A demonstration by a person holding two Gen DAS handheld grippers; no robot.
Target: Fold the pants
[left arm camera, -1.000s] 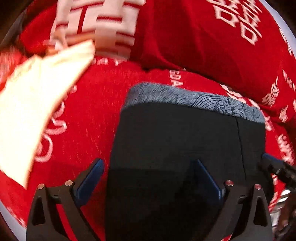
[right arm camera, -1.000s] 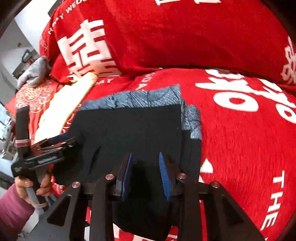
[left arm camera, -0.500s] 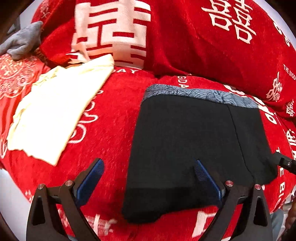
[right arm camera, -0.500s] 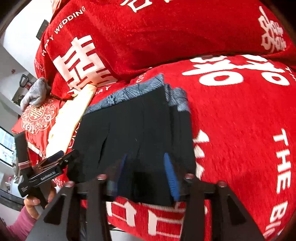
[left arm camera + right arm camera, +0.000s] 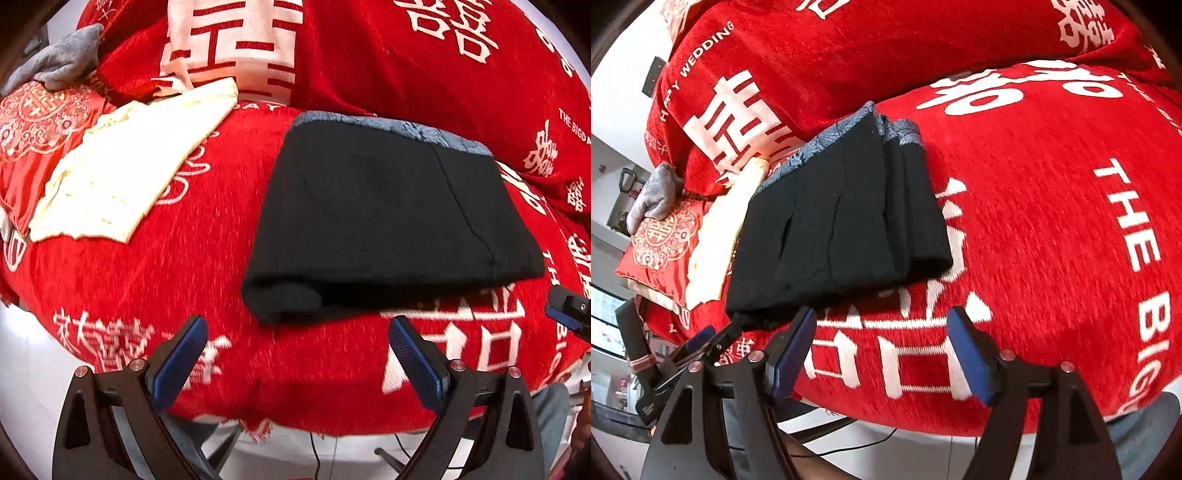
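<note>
Item: black pants (image 5: 388,218), folded into a compact rectangular stack; a grey patterned waistband (image 5: 391,129) is seen along the far edge.
Location: the stack lies flat on the red seat cover (image 5: 184,280), near its front edge, just ahead of both grippers.
Handling (judged): soft, limp knit, light; layers are likely to slide or spring open if lifted by one edge. Little fragility is expected.
Hold points (judged): the near folded edge, pinched through all layers at two corners, is considered best.
Layers: several stepped edges are visible on the right side in the right wrist view (image 5: 908,206).
Left gripper (image 5: 297,352): fingers spread wide, nothing held, clear of the pants.
Right gripper (image 5: 882,349): fingers spread wide, nothing held, apart from the stack.
Surface: plush red chenille-like fabric with white printed characters; a matching backrest cover (image 5: 369,55) stands behind.
Adjacent: cream folded garment (image 5: 125,173) lies to the left, apart; grey cloth (image 5: 62,59) rests on an embroidered red cushion (image 5: 33,122).
</note>
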